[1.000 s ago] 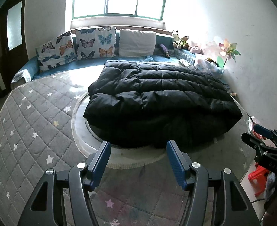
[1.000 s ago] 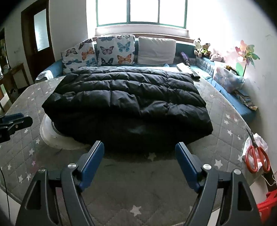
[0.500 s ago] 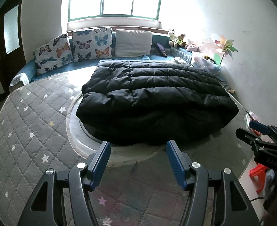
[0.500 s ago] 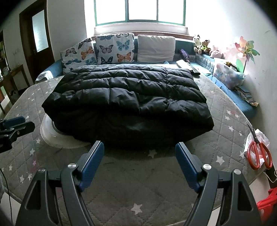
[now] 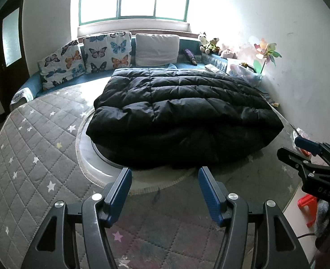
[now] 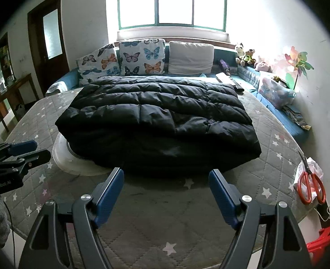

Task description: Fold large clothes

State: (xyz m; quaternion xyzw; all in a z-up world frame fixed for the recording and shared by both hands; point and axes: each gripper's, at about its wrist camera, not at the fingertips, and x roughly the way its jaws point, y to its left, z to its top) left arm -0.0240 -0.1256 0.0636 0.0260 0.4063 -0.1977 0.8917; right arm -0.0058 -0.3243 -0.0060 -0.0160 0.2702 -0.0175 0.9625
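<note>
A large black quilted down coat point(image 5: 182, 112) lies folded into a broad block on the grey star-patterned quilted surface point(image 5: 30, 148); it also shows in the right wrist view point(image 6: 158, 121). My left gripper point(image 5: 165, 172) is open and empty, just short of the coat's near edge. My right gripper point(image 6: 166, 172) is open and empty, also just short of the near edge. Each gripper shows in the other's view: the right gripper point(image 5: 308, 157) at the far right, the left gripper point(image 6: 19, 154) at the far left.
A white round rim point(image 5: 86, 163) sticks out under the coat's left side. Butterfly pillows point(image 5: 106, 51) and a white pillow point(image 5: 157, 49) line the back. Orange scissors point(image 6: 310, 186) lie at the right edge. A red stool point(image 5: 306, 204) stands below.
Both grippers have drawn back and risen slightly, so the coat sits a little farther off in both views. Both stay open and empty.
</note>
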